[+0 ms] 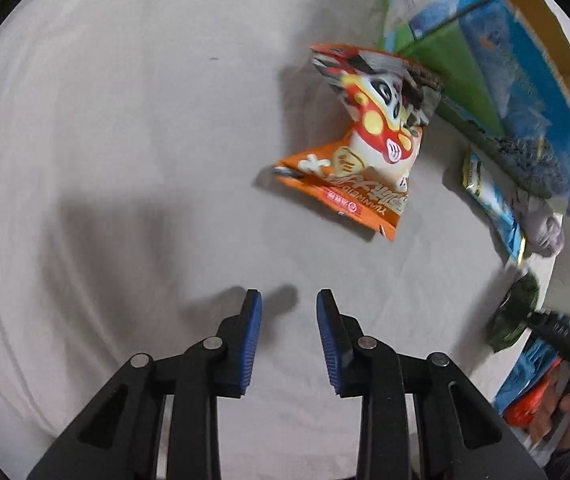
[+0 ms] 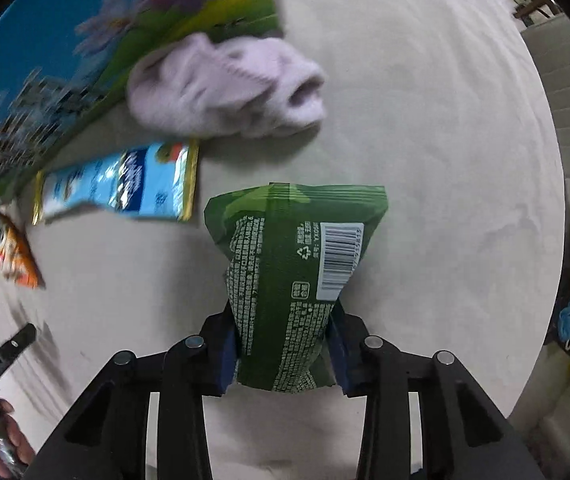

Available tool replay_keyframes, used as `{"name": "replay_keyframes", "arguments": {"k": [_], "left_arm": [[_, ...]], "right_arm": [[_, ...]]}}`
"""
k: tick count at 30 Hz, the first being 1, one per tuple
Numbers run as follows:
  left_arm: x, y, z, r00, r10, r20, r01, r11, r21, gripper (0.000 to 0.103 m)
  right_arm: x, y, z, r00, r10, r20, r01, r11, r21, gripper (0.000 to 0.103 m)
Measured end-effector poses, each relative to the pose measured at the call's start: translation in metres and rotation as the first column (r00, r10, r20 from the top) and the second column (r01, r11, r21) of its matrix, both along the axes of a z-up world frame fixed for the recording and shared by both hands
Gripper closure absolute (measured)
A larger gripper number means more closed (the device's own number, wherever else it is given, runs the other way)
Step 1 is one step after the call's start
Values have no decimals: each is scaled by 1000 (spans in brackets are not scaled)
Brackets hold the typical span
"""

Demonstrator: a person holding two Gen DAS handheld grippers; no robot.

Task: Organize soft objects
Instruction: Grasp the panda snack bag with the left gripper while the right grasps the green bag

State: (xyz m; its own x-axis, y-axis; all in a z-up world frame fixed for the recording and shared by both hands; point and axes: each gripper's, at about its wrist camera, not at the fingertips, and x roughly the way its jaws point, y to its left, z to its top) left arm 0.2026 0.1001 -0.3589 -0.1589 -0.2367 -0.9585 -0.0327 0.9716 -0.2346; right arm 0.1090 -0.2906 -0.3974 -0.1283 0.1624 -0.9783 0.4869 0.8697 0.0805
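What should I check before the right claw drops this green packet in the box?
1. Right claw grips green packet: ok, both pads pinch its lower end.
2. Left claw free: ok, open and empty.
3. Box opening reachable: cannot tell, only its printed side shows.
4. Path to box: not ok, pink sock and blue packet lie between.
5. Orange packet waiting: ok, on the cloth beside the box.

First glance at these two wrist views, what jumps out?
The right tongs are clamped on a green snack bag, barcode side up. The left tongs are open and empty above the white cloth, with an orange cartoon snack bag lying ahead beside the colorful box.
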Motion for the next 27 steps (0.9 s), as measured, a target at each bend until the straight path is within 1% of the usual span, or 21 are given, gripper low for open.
{"name": "replay_keyframes", "arguments": {"k": [1, 2, 3, 4, 5, 6, 7, 8, 10, 14, 15, 16, 17, 18, 19, 20, 22, 24, 25, 27], "left_arm": [[0, 1, 7, 999, 27, 17, -27, 1000, -13, 70], [4, 3, 13, 998, 51, 40, -50, 998, -27, 64], [11, 2, 24, 995, 74, 70, -71, 997, -39, 52], [16, 0, 31, 991, 87, 99, -83, 996, -43, 46], [30, -7, 39, 988, 93, 124, -89, 995, -36, 36], [40, -13, 44, 984, 93, 149, -90, 996, -28, 34], [46, -17, 44, 983, 89, 158, -87, 996, -18, 33], [58, -20, 42, 985, 80, 151, -81, 997, -2, 33], [73, -44, 28, 992, 41, 122, -43, 999, 21, 33], [88, -72, -3, 995, -67, 71, 58, 991, 121, 33], [91, -76, -10, 995, -79, 64, 70, 990, 124, 34], [92, -79, -13, 995, -82, 63, 74, 990, 119, 34], [93, -80, -15, 994, -83, 69, 75, 991, 108, 44], [93, -81, -15, 994, -79, 76, 72, 993, 89, 60], [93, -82, -16, 994, -79, 78, 72, 994, 83, 65], [91, -84, -17, 994, -79, 79, 72, 994, 86, 66], [86, -86, -15, 993, -83, 87, 76, 994, 80, 66], [78, -79, -8, 993, -77, 94, 70, 995, 71, 66], [73, -79, -6, 993, -73, 96, 67, 996, 64, 66], [62, -82, 0, 992, -83, 99, 79, 996, 43, 66]], "right_arm": [[1, 4, 2, 1000, 17, 6, -17, 1000, 3, 63], [2, 5, 4, 1000, 17, 12, -17, 1000, 1, 63], [4, 7, 6, 1000, 13, 18, -13, 1000, -2, 63], [6, 7, 7, 1000, 6, 23, -6, 1000, -2, 63], [8, 6, 7, 1000, -6, 31, 6, 1000, 1, 63], [10, 5, 9, 999, -12, 34, 12, 1000, 1, 63], [12, 5, 8, 999, -14, 33, 14, 1000, 1, 63], [13, 4, 8, 999, -17, 31, 17, 1000, 1, 63], [14, 4, 10, 999, -21, 34, 21, 1000, -1, 63], [14, 0, 15, 998, -37, 41, 35, 999, 31, 62], [13, -1, 17, 998, -37, 45, 36, 999, 40, 62], [7, -12, 19, 998, -36, 51, 34, 999, 42, 62], [3, -23, 24, 998, -34, 57, 32, 999, 38, 62], [0, -24, 28, 997, -33, 64, 31, 999, 30, 62], [-2, -27, 31, 997, -35, 69, 34, 999, 23, 62], [-5, -29, 36, 996, -39, 75, 38, 999, 19, 61], [-9, -34, 41, 996, -43, 79, 42, 999, 19, 54], [-12, -38, 43, 996, -52, 74, 51, 999, 20, 40], [-16, -39, 42, 996, -60, 73, 58, 998, 24, 39], [-19, -43, 36, 993, -92, 73, 87, 993, 75, 39]]}}
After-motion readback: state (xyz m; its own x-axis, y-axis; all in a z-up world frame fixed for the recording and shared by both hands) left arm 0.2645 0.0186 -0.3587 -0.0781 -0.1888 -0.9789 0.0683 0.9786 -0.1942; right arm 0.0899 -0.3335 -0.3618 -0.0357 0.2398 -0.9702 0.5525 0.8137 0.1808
